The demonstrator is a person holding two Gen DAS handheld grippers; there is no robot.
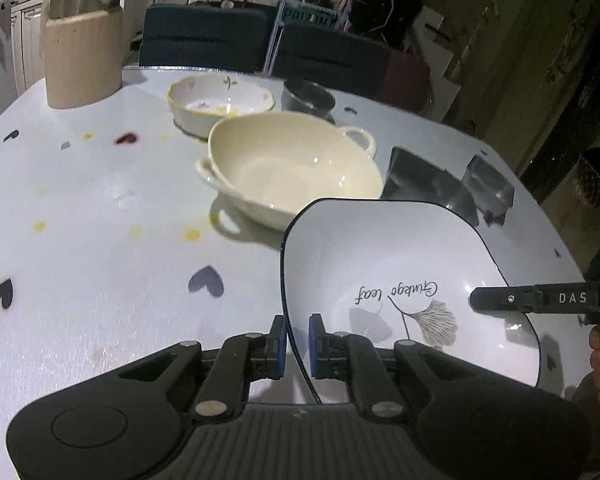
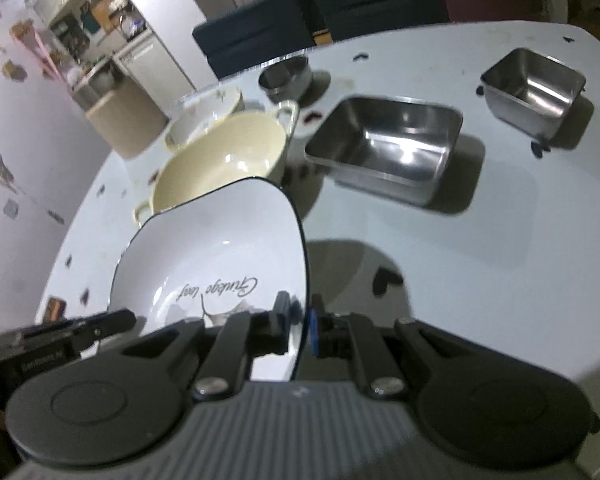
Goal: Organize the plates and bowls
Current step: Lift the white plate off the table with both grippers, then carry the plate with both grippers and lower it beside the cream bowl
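Left wrist view, catalogued left to right: beige jug [image 1: 83,54] at the table's [image 1: 80,208] far left; flowered bowl [image 1: 221,101]; cream two-handled bowl [image 1: 290,170] just in front of it; small round steel tin [image 1: 308,96] behind; two steel trays, dim at right. Nearest me — the white dark-rimmed plate [image 1: 400,280], lettered "Ginkgo leaf", its left rim pinched between the pads of my left gripper [image 1: 298,346]. Right wrist view: same plate [image 2: 216,256], its right rim pinched by my right gripper [image 2: 300,328]; beyond it the large steel tray [image 2: 388,148] and small steel tray [image 2: 534,88], well apart.

Step in hand, as I judged it: carrying the plate two-handed; whether it was lifted clear of the table I could not tell. Next move called for keeping it level — both grips equal — toward a stacking spot, likely the cream bowl just beyond its far edge.
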